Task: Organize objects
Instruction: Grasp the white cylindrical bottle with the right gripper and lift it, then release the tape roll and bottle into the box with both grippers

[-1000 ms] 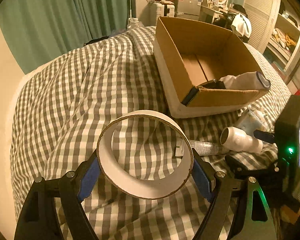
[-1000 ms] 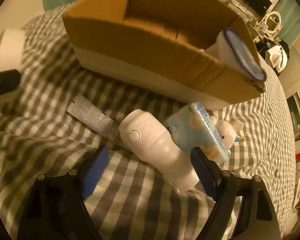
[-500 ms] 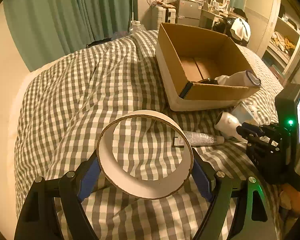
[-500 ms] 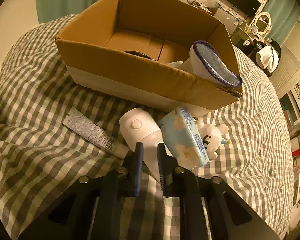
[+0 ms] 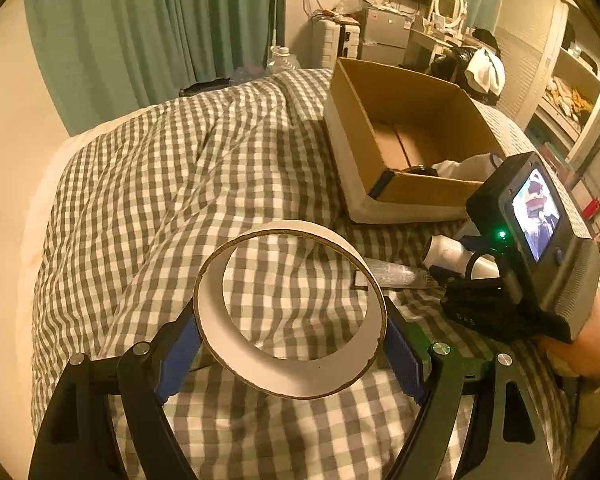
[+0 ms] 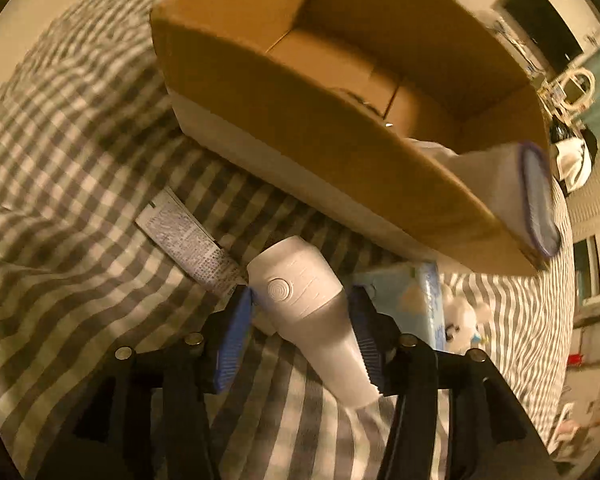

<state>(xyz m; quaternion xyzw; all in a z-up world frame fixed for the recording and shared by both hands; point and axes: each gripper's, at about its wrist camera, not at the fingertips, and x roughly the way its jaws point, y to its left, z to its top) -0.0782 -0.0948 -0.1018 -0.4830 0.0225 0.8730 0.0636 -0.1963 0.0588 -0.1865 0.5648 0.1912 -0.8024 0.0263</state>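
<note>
My left gripper (image 5: 290, 354) is shut on a wide white cardboard tape ring (image 5: 288, 376), held above the checked bed cover. My right gripper (image 6: 302, 336) has its blue pads on both sides of a white bottle-shaped device (image 6: 308, 308) with a round button; it also shows in the left wrist view (image 5: 446, 250). An open cardboard box (image 6: 284, 92) stands just beyond it on the bed, also seen in the left wrist view (image 5: 350, 124). A white pouch with a purple rim (image 6: 524, 192) leans over the box's near wall.
A grey printed tube (image 6: 192, 240) lies left of the white device. A light blue packet (image 6: 418, 300) and a small white plush toy (image 6: 460, 316) lie to its right. Green curtains (image 5: 148, 28) and shelves (image 5: 572, 80) stand behind the bed.
My right gripper opened from shut, moved down and forward, and closed around the white device. My left gripper kept the ring and drew back a little.
</note>
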